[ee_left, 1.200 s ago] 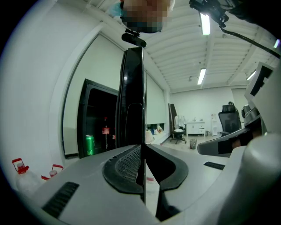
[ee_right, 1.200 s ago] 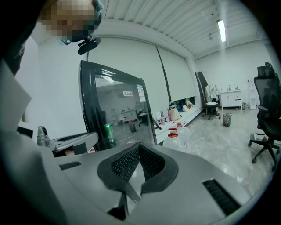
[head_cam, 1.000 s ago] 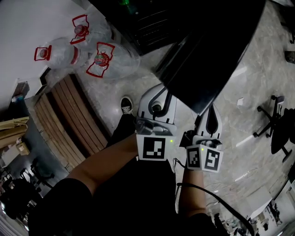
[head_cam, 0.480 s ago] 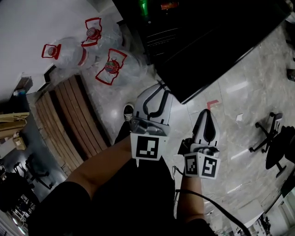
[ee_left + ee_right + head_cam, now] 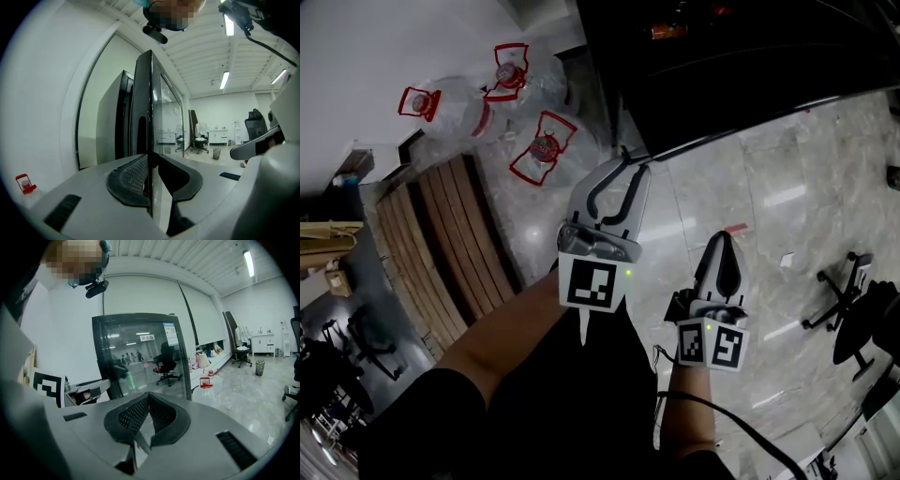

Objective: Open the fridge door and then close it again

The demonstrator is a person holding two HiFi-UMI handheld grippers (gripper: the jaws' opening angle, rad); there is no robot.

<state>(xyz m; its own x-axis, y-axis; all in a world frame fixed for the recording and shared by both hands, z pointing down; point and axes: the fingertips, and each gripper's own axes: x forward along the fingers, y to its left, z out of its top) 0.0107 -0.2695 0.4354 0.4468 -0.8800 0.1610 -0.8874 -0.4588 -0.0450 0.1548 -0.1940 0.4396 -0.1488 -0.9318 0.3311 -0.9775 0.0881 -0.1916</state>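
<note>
The fridge door is a black-framed glass panel and stands ajar at the top of the head view. Its free edge runs between the jaws of my left gripper, which is shut on that edge. In the left gripper view the door shows edge-on as a thin dark upright line, pinched at my left gripper. My right gripper hangs lower right, shut and empty, clear of the door. In the right gripper view the door faces me with reflections, beyond my right gripper.
Large clear water bottles with red handles lie on the floor left of the fridge. A slatted wooden bench stands at the left. An office chair is at the right on the pale marble floor.
The door has swung up and away from me in the head view, and my left gripper has gone forward with it, still on its edge. My right gripper has barely shifted.
</note>
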